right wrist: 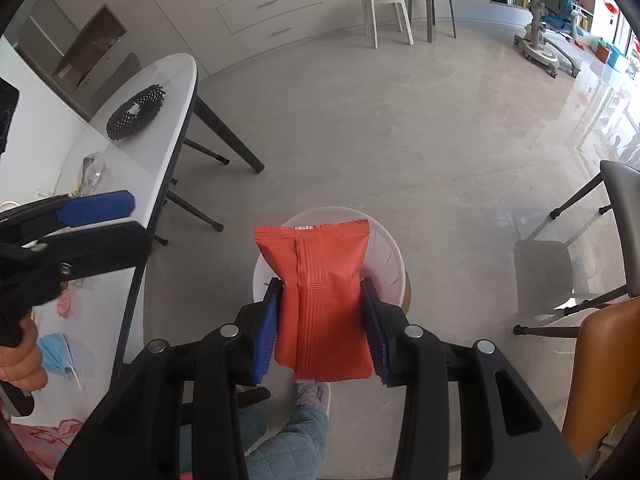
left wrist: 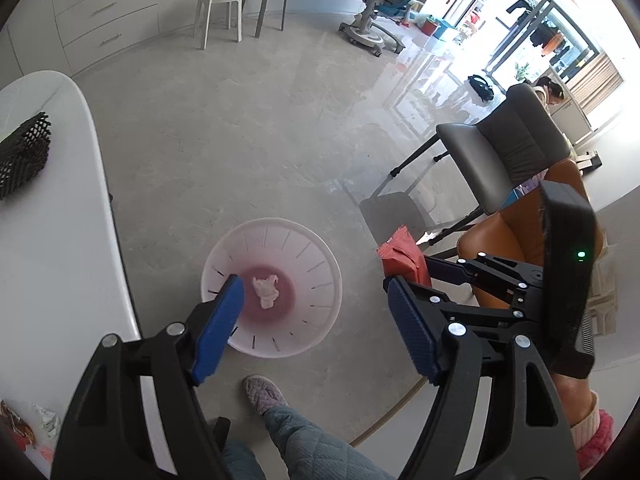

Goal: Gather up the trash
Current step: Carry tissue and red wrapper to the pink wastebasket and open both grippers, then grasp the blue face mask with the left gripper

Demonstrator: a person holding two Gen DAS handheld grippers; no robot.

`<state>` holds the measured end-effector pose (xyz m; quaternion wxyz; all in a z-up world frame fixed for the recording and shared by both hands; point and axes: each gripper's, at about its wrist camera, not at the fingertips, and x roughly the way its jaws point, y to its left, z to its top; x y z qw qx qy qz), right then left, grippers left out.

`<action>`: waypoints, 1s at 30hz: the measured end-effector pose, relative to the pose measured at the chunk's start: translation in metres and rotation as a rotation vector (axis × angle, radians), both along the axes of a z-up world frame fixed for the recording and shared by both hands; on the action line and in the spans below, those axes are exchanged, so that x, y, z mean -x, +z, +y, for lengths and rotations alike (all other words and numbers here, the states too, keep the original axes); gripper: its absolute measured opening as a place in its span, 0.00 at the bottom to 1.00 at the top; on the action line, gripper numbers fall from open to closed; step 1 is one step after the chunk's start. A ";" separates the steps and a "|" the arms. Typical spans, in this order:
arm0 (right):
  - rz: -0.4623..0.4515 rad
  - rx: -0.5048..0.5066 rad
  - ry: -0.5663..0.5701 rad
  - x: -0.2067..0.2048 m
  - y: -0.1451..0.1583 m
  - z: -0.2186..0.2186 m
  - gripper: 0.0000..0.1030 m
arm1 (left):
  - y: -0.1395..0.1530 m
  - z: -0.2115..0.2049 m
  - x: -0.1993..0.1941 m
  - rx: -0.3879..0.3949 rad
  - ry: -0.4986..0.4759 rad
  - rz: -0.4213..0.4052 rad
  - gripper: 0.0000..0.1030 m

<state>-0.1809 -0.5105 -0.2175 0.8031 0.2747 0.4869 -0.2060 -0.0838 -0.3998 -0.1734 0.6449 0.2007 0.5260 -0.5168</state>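
From the left wrist, the left gripper (left wrist: 316, 328) hangs tilted down over a round white plastic bin (left wrist: 316, 276) with slotted walls (a pinkish floor inside), its ribbed blue pads (left wrist: 218, 330) spread apart with nothing between them. A crumpled white tissue (left wrist: 266, 291) lies in the bin's bottom.

From the right wrist, the right gripper (right wrist: 322, 328) points steeply down above the same bin (right wrist: 390, 256), its pads clamped on both sides of a smooth, puffy orange-red foil snack packet (right wrist: 322, 300) with crimped, serrated top edge.
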 end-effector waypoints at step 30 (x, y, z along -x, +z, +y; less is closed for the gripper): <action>-0.112 0.099 0.343 -0.135 0.084 0.163 0.98 | 0.060 0.406 -0.057 -0.068 0.734 -0.129 0.92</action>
